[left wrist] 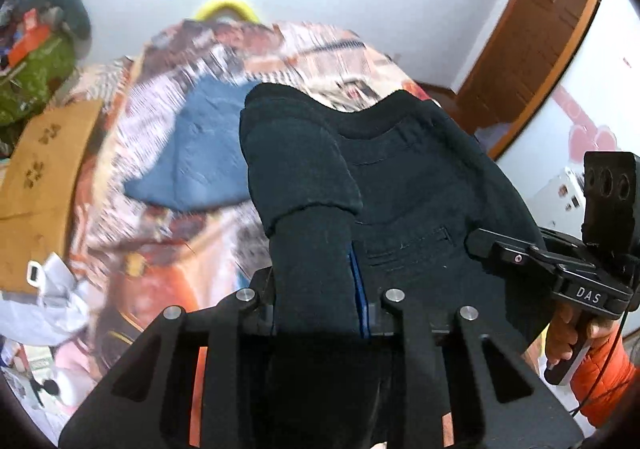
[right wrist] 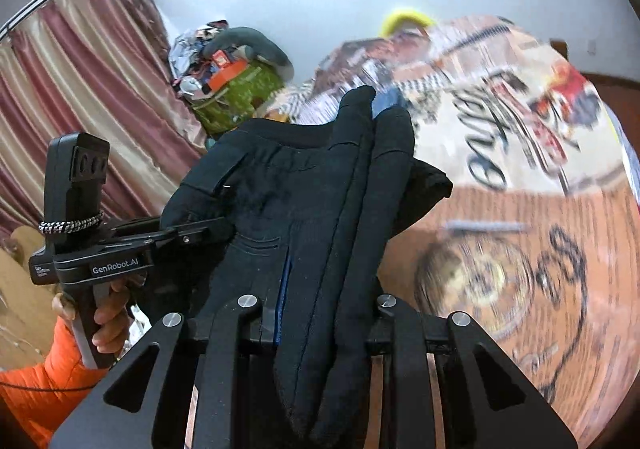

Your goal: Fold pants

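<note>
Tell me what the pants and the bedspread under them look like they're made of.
Pants: dark, matte, thick woven cloth, probably cotton twill or soft denim; stitched seams, a welt pocket and bulky folds show where both grippers pinch them.
Bedspread: thin printed fabric, likely polyester or cotton; bright graphics and lettering, flat surface. Motion blur hides the weave.

pants [left wrist: 400,177]: 1 | gripper: 2 – left gripper [left wrist: 320,313], right gripper [right wrist: 320,313] | blue garment [left wrist: 200,153]: 1 | door [left wrist: 532,49]: 1
</note>
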`<state>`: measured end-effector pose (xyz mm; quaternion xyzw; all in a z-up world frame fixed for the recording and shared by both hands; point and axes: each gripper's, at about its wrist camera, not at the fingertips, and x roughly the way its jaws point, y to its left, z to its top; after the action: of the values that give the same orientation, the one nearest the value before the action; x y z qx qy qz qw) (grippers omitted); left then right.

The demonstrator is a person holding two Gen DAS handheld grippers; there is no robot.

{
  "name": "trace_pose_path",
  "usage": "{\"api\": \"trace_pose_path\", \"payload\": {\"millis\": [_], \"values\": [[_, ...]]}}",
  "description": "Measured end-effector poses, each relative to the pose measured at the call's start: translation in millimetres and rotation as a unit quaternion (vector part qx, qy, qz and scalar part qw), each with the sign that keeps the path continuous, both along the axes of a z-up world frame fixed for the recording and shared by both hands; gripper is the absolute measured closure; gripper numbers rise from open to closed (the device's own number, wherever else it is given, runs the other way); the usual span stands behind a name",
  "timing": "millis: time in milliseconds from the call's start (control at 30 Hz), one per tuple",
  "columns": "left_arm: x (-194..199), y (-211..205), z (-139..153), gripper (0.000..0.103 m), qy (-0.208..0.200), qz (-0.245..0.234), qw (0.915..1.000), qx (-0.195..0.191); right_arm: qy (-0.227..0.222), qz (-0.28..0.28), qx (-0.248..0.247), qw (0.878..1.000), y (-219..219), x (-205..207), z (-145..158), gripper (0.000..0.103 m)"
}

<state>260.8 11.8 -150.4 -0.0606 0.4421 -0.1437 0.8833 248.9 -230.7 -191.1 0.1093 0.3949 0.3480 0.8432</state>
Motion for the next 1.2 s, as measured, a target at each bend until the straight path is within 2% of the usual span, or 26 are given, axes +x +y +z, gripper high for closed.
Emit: {"api": "trace_pose_path", "payload": {"millis": [133, 300, 600, 900, 1067, 1200], "values": [[20.9, 20.5, 13.5, 0.076, -0.028, 0.018, 0.9994, 0.009, -0.021, 0.006, 0.004, 1.0, 21.2, 22.0, 10.7, 0.082], [55.6, 44.5, 19.6, 0.076, -0.043, 0.038, 0.9983, 0.008, -0.048, 0.015, 0.0, 0.999, 45.8, 52.9, 20.0, 0.082], [123.4, 82.1, 10.6, 0.077, -0.062, 0.07, 0.9955, 0.016, -0.067, 0.022, -0.005, 0.997, 88.7, 117.4, 16.7, 0.082], [199.1, 109.0, -32.7, 0.077, -0.049, 0.101, 0.9932, 0.029, -0.056, 0.014, -0.025, 0.998, 124.6, 183.2, -13.2, 0.082], [240.3, 109.5, -68.4, 0.077, -0.034, 0.118, 0.9901, 0.068, -0.03, -0.002, -0.034, 0.999, 139.2, 214.7, -45.6, 0.082], [268.7, 123.0, -111.0, 0.077, 0.017, 0.124, 0.9906, 0.056, -0.001, -0.01, -0.046, 0.999, 147.5, 227.7, -75.5, 0.082]]}}
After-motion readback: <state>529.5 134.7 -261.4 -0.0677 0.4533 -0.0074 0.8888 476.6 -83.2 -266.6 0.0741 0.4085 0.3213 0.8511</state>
